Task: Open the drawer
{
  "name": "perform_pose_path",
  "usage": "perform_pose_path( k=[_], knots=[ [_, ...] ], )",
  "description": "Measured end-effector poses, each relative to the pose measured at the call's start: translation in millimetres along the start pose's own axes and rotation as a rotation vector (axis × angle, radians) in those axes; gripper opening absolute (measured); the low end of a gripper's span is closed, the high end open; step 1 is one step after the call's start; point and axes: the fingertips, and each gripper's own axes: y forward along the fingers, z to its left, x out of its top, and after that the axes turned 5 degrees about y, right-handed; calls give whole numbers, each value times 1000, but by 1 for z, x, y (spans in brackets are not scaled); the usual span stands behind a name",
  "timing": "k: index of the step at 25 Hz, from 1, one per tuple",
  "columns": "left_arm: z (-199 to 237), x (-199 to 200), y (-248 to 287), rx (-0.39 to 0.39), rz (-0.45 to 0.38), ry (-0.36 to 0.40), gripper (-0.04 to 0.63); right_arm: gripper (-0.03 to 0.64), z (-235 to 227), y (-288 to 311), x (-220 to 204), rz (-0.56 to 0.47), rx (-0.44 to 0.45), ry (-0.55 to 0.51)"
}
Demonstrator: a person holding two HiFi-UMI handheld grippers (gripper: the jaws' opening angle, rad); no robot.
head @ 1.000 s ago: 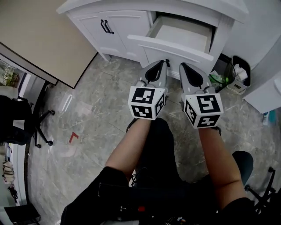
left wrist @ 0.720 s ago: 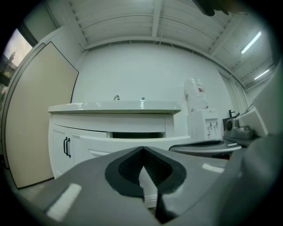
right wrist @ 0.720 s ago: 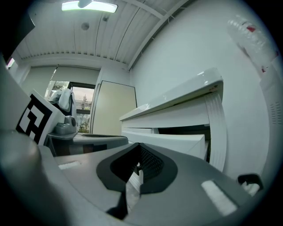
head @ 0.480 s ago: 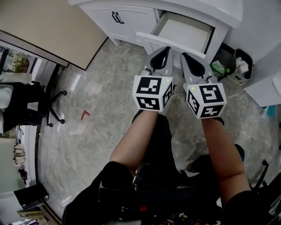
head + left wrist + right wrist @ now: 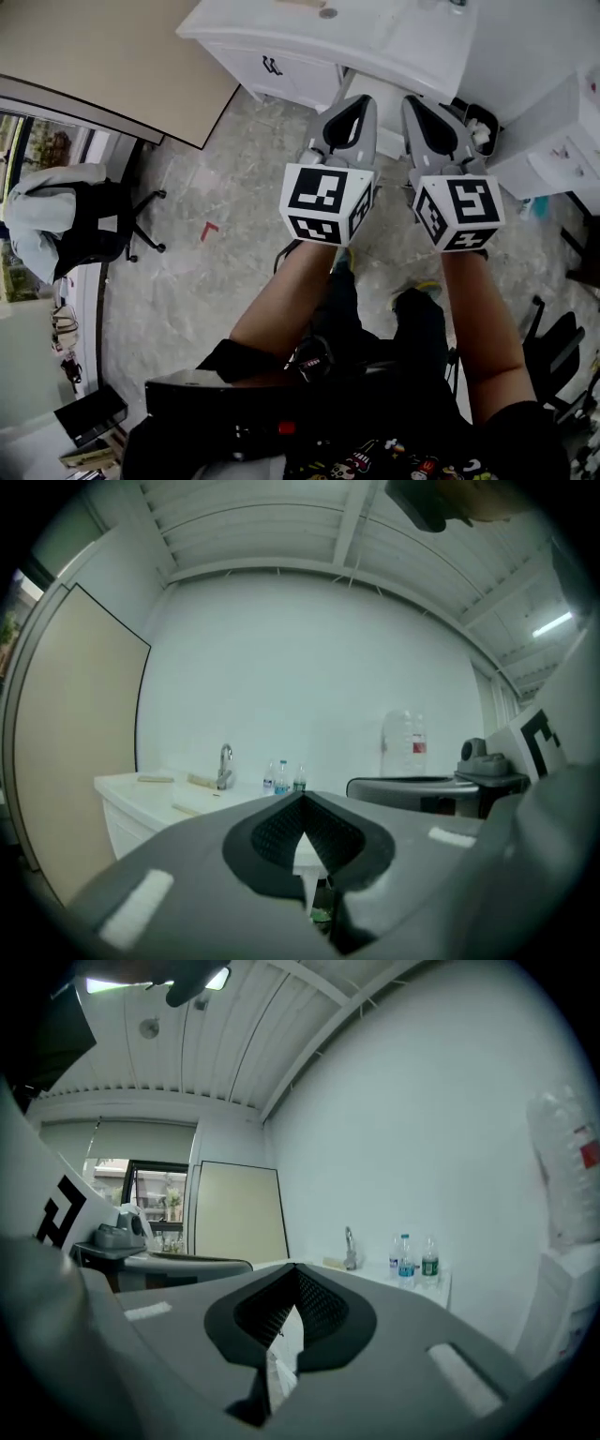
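Observation:
The white cabinet [image 5: 375,42] stands at the top of the head view. Only a white strip of its drawer [image 5: 388,112] shows between my two grippers; the rest is hidden behind them. My left gripper [image 5: 360,101] and right gripper [image 5: 415,101] are held up side by side in front of the cabinet, touching nothing. In the left gripper view the left gripper [image 5: 302,806] has its jaws together with nothing between them. The right gripper [image 5: 292,1277] looks the same in its own view. Both point over the countertop at a white wall.
A black bin [image 5: 480,127] sits right of the cabinet, and a white drawer unit [image 5: 553,141] stands further right. A beige panel [image 5: 103,56] leans at left, above an office chair [image 5: 70,225]. A faucet [image 5: 225,764] and bottles [image 5: 283,780] stand on the countertop.
Both grippers have lifted and tilted up, and the view has pulled back from the cabinet. The open drawer, plain a second ago, is now mostly hidden behind them.

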Motion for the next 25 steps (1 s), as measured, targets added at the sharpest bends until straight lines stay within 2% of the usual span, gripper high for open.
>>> perform_pose_path(
  k=[3, 8, 15, 25],
  knots=[
    [-16, 52, -21, -12, -46, 11, 2, 23, 13, -30, 54, -38, -7, -24],
    [-34, 89, -34, -19, -99, 22, 2, 21, 11, -64, 82, -66, -55, -45],
    [-42, 93, -53, -10, -87, 36, 2, 20, 19, -81, 81, -68, -53, -45],
    [-38, 81, -52, -20, -65, 15, 2, 20, 26, -73, 81, -68, -32, -45]
  ],
)
